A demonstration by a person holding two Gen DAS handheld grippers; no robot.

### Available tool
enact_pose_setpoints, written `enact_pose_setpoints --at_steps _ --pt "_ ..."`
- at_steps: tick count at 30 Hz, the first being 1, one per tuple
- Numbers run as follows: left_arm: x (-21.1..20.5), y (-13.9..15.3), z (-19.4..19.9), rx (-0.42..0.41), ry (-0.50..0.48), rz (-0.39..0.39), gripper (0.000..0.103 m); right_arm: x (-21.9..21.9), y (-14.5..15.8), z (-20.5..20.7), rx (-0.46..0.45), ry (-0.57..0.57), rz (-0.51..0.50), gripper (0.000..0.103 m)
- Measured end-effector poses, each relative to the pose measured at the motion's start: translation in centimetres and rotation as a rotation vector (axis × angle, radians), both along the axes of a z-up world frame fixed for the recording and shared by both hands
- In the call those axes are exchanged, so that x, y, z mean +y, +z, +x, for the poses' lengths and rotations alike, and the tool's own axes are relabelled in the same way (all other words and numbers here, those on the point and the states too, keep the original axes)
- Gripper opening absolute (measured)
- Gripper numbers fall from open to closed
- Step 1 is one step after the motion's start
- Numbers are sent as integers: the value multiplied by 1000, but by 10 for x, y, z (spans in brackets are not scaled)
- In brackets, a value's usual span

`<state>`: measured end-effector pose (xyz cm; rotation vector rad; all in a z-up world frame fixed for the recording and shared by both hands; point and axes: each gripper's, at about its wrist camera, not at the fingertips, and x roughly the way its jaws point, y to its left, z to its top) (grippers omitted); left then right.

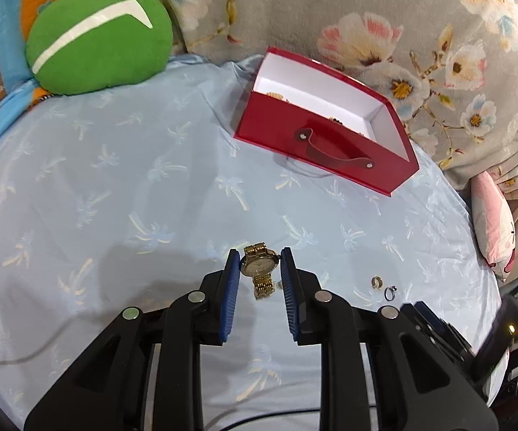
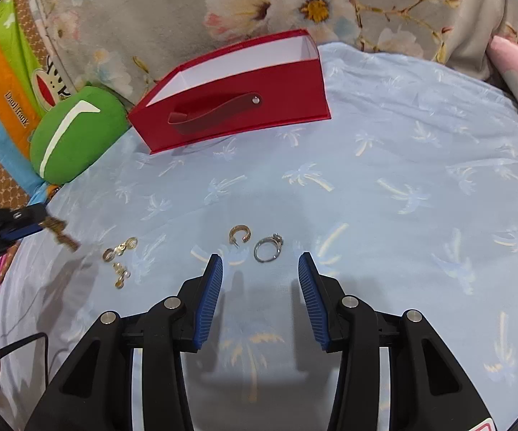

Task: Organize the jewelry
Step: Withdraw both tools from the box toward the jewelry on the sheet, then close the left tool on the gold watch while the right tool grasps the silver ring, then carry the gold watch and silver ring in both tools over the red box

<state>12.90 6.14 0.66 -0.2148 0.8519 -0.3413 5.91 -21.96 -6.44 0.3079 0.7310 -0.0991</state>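
A gold watch [image 1: 260, 268] hangs between the blue pads of my left gripper [image 1: 260, 264], which is shut on its case and holds it just above the pale blue bedsheet [image 1: 115, 186]. From the right wrist view, that left gripper [image 2: 31, 224] shows at the left edge with the watch [image 2: 59, 231] dangling from it. My right gripper [image 2: 259, 256] stands open over the sheet, with nothing between its pads. Just ahead of it lie a silver ring [image 2: 268, 248] and a gold hoop earring [image 2: 239, 235]. An open red box [image 1: 323, 151] with a strap handle sits further back.
Two gold dangling earrings [image 2: 120, 246] [image 2: 120, 273] lie on the sheet to the left. A green cushion [image 1: 97, 39] is at the back left, a floral blanket [image 1: 366, 18] behind the box, and a pink pillow [image 1: 492, 230] at the right. A black cable [image 2: 14, 348] trails at the lower left.
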Motion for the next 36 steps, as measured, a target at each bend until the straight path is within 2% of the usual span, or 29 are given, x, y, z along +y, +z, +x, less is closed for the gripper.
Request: enact_pose_setpoints --at_steps 4,8,15,19,30,36 --pt "7 5 -8 -11 9 -5 22 -1 -8 17 46 -10 9 39" --pt "10 4 -13 -21 21 15 22 -3 -12 24 73 -24 23 28" --pt "8 -7 -16 10 2 12 22 0 -12 33 94 -42 -20 21" --pt "5 -11 -18 17 -8 9 22 -2 -13 34 102 -54 -19 5" --pt "3 -15 -22 26 -20 17 22 -6 -11 27 85 -66 0 3" --pt "2 -9 -25 7 -25 18 22 -9 4 10 39 -66 14 3"
